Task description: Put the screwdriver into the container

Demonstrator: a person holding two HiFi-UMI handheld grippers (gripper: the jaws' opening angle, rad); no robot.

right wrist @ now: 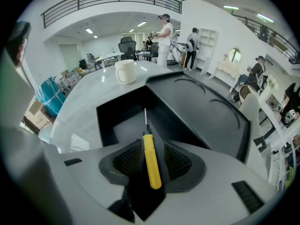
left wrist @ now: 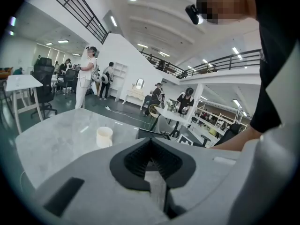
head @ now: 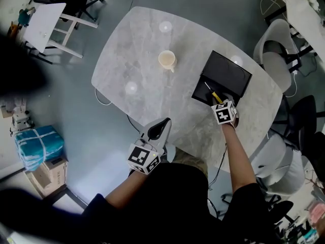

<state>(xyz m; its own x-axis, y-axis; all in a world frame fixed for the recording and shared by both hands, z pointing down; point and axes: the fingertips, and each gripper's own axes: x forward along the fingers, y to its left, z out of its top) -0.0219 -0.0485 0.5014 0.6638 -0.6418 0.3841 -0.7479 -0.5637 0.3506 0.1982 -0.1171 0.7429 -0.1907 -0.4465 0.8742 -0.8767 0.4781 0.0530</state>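
A yellow-handled screwdriver lies between the jaws of my right gripper. Its metal tip points down into the black container. A narrow gap shows on each side of the handle, so the pads are not pressing it and the gripper is open. This gripper hangs over the container's near edge, above its deep compartment. My left gripper hovers at the near edge of the marble table, away from the container. Its jaws meet at the tips with nothing between them.
A cream cup stands mid-table, left of the container. White chairs crowd the table's right side. A small white table and a blue wrapped bundle sit on the floor at left. People stand in the background.
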